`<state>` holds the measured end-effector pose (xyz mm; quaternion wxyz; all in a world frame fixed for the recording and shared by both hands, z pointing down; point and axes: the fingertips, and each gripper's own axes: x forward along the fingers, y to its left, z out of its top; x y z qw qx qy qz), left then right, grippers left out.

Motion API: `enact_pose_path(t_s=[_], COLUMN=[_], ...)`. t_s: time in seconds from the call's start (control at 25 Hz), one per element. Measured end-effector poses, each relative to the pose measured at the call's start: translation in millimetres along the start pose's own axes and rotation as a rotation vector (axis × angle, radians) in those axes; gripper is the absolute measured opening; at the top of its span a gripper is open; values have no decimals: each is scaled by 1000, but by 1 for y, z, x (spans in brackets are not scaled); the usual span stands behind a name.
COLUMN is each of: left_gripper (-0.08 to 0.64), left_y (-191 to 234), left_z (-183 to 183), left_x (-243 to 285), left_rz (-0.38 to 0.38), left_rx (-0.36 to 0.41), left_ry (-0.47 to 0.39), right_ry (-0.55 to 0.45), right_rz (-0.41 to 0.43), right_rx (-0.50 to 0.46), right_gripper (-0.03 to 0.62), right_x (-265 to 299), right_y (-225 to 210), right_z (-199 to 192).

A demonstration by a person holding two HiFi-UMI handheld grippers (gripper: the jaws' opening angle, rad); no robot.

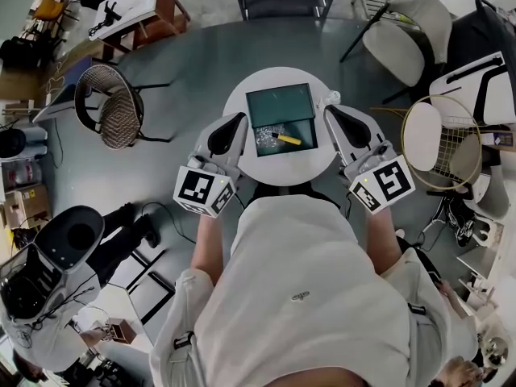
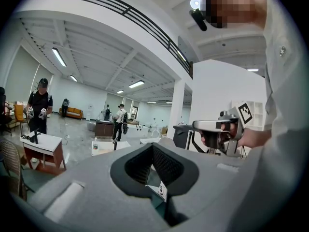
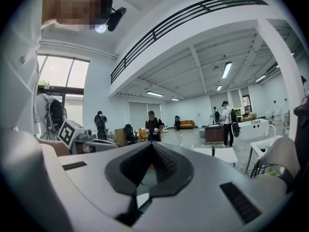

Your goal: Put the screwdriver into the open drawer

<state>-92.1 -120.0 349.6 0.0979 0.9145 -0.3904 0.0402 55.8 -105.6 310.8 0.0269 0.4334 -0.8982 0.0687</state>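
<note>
In the head view a yellow-handled screwdriver (image 1: 286, 139) lies in the open drawer (image 1: 281, 138) of a small green-topped cabinet (image 1: 280, 103) on a round white table (image 1: 239, 93). Silvery small parts (image 1: 266, 135) lie beside it in the drawer. My left gripper (image 1: 242, 118) is just left of the drawer and my right gripper (image 1: 328, 111) just right of it; both point away from me. Both are shut and hold nothing: the jaw tips meet in the left gripper view (image 2: 152, 146) and in the right gripper view (image 3: 152, 143).
A wicker chair (image 1: 113, 106) stands left of the table. White chairs (image 1: 407, 35) and a round wire frame (image 1: 441, 143) are at the right. A seated person (image 1: 48, 289) is at the lower left. Desks (image 1: 133, 6) stand at the back.
</note>
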Motion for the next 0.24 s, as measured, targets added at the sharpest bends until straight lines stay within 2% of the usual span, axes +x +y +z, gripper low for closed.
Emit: enact_pose_path(t_s=[0.24], left_gripper=[9], left_y=[-2], left_z=[0], left_x=[0], left_rz=[7], left_rx=[1], left_ry=[0], right_ry=[3], right_rz=[4], right_rx=[-1], right_gripper=[6], right_x=[-3], right_y=[0], right_z=[-1])
